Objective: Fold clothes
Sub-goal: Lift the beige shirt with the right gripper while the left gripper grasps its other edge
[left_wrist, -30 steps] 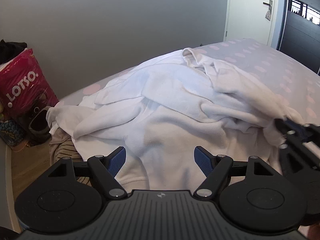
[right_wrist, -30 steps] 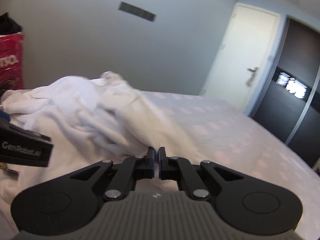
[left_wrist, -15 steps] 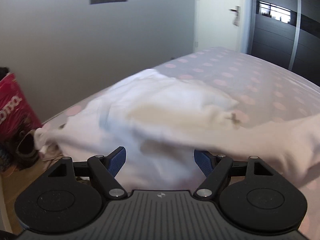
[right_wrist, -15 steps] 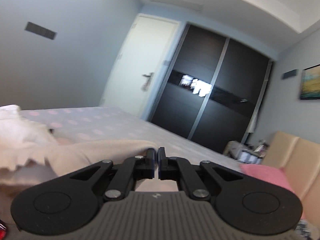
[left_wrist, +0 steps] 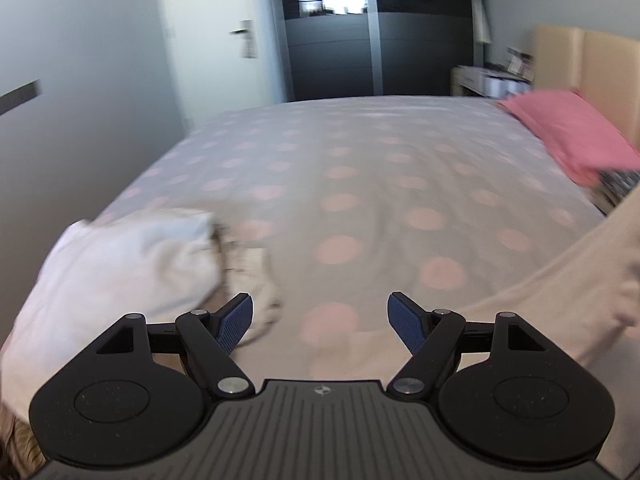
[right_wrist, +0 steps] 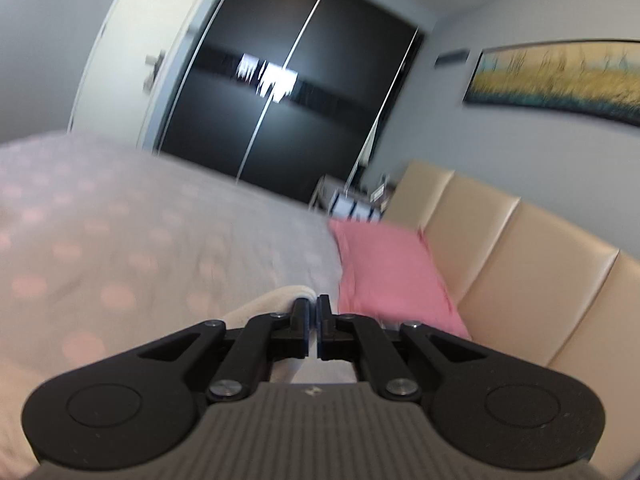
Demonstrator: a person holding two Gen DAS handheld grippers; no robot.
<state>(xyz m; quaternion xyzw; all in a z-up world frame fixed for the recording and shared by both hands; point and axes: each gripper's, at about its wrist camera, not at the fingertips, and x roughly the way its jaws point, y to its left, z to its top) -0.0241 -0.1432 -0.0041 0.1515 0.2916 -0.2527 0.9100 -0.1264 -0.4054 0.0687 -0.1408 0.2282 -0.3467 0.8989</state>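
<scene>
A cream garment (left_wrist: 568,280) stretches across the right of the left wrist view, lifted above the bed. My right gripper (right_wrist: 313,326) is shut on its edge (right_wrist: 276,300), which bunches just left of the fingertips. A pile of white clothes (left_wrist: 116,264) lies on the bed at the left. My left gripper (left_wrist: 320,316) is open and empty over the bedspread, between the pile and the stretched garment.
The bed (left_wrist: 360,168) has a grey cover with pink dots. A pink pillow (left_wrist: 572,136) lies at the beige headboard (right_wrist: 500,248). A dark sliding wardrobe (left_wrist: 328,28), a white door (left_wrist: 224,48) and a nightstand (left_wrist: 488,76) stand beyond.
Both grippers have swung right, from the pile towards the headboard. The right gripper has pulled the cream garment out of the pile and across the bed. The left gripper stays open.
</scene>
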